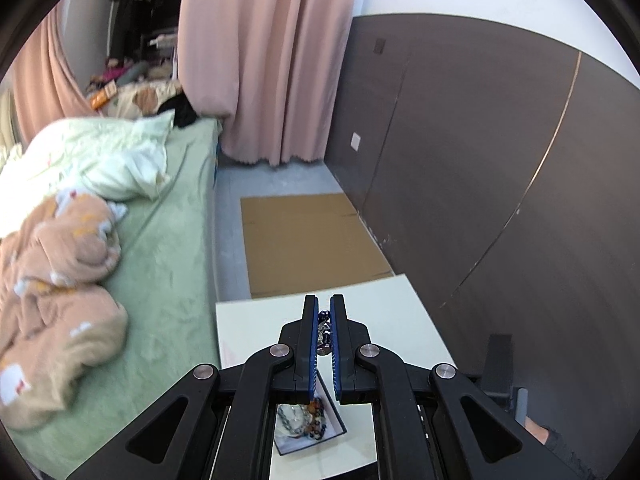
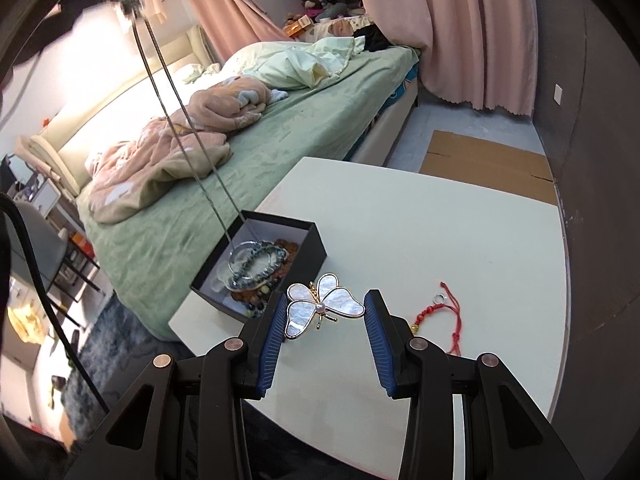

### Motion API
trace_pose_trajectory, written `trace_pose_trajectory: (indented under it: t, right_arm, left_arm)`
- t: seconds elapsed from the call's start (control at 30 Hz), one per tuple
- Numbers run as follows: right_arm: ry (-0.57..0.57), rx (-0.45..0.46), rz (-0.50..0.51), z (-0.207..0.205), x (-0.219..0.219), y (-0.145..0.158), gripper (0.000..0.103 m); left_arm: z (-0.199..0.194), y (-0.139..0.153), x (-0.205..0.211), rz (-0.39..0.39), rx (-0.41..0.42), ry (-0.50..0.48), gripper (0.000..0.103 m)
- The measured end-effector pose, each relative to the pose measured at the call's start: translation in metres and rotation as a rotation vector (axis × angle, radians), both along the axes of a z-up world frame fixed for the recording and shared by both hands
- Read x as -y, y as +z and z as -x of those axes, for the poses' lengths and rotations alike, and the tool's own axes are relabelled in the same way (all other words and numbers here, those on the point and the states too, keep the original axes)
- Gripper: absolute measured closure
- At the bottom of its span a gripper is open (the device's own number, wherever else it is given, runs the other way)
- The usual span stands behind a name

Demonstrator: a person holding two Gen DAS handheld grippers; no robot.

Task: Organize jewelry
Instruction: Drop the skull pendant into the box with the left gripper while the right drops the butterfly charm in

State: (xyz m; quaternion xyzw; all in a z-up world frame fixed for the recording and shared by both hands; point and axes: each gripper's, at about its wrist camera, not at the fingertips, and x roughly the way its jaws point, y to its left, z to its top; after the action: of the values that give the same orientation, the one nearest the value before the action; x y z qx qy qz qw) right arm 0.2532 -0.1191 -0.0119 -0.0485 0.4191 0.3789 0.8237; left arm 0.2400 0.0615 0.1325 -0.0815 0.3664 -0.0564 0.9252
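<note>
My left gripper (image 1: 325, 304) is shut on a beaded necklace clasp (image 1: 324, 330), held high above the black jewelry box (image 1: 308, 420). In the right wrist view the necklace chain (image 2: 180, 108) hangs down from the upper left, its ring pendant (image 2: 248, 256) resting in the black box (image 2: 308, 248) among bracelets. My right gripper (image 2: 325, 308) is open around a mother-of-pearl butterfly brooch (image 2: 320, 306) lying on the white table (image 2: 420, 220). A red cord bracelet (image 2: 444, 312) lies to the right of it.
A green bed with blankets (image 2: 240, 128) runs along the table's left. Pink curtains (image 2: 460, 20) hang behind. Cardboard (image 2: 488, 160) lies on the floor beyond the table. A dark wall (image 1: 500, 160) is at the right.
</note>
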Motion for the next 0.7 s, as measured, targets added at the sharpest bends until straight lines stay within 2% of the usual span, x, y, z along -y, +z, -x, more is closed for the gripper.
trace_pose_trajectory:
  t: [0.37,0.5,0.63,0.67,0.7]
  right_arm:
    - [-0.018,-0.038,-0.040,-0.004,-0.015,0.004,0.062]
    - [-0.027,-0.055,-0.049,-0.007,-0.022,0.005,0.062]
    - [-0.037,-0.079,-0.050,-0.012,-0.028,0.002,0.062]
    - [-0.040,-0.085,-0.048,-0.013,-0.029,0.001,0.062]
    - [-0.042,-0.089,-0.044,-0.015,-0.031,0.000,0.062]
  left_arm:
    - [-0.010,-0.094,-0.010,0.083,-0.125,0.048,0.097]
    - [-0.015,-0.124,-0.014,0.150,-0.166,0.071,0.097]
    - [-0.017,-0.153,-0.029,0.268,-0.237,0.107,0.096]
    - [-0.015,-0.159,-0.032,0.288,-0.253,0.122,0.088]
    - [-0.013,-0.163,-0.033,0.291,-0.261,0.134,0.064]
